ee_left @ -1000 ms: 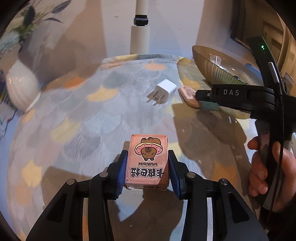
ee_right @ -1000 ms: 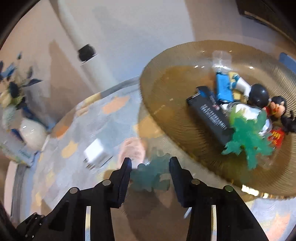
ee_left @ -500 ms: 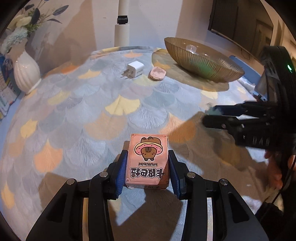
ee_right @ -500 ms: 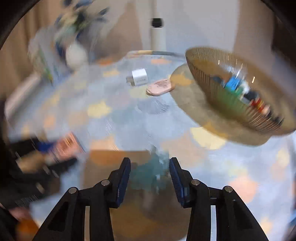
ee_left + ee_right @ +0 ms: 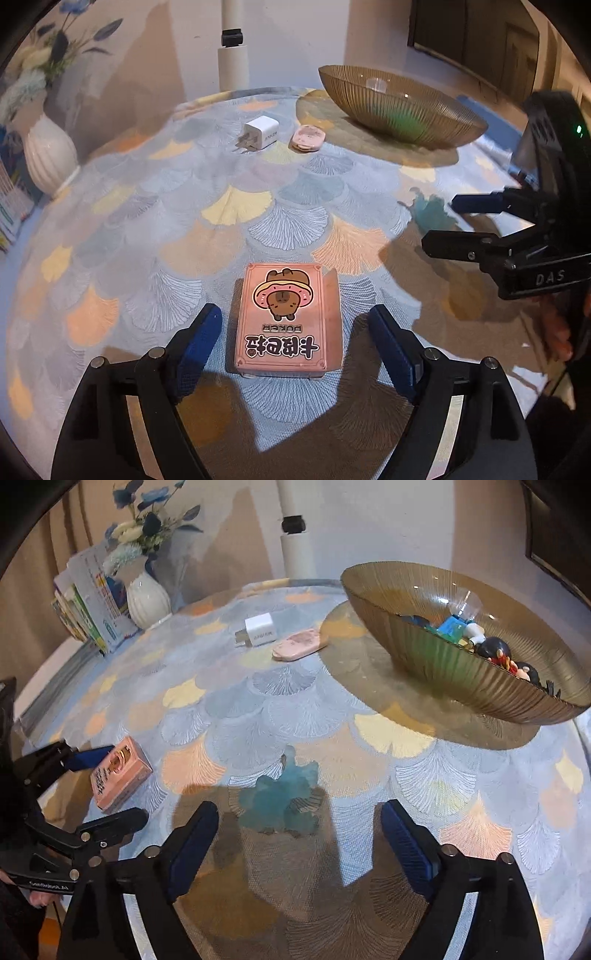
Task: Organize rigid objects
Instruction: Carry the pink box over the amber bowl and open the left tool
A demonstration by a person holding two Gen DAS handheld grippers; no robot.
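A pink poker card box (image 5: 286,319) lies flat on the patterned tablecloth between the spread fingers of my open left gripper (image 5: 295,343), touching neither; it also shows in the right wrist view (image 5: 120,773). A teal translucent toy (image 5: 282,797) lies on the cloth just ahead of my open right gripper (image 5: 299,840); it shows in the left wrist view (image 5: 430,214) too. A ribbed amber glass bowl (image 5: 454,664) at the back right holds several small toys. A white charger (image 5: 258,629) and a pink flat case (image 5: 297,648) lie left of the bowl.
A white vase with flowers (image 5: 147,598) and upright booklets (image 5: 92,605) stand at the table's far left edge. A white pole (image 5: 232,55) rises behind the table. My right gripper shows in the left wrist view (image 5: 480,225).
Both grippers have moved back from the bowl, lowered to the table and opened. The card box and the teal toy now lie released on the cloth.
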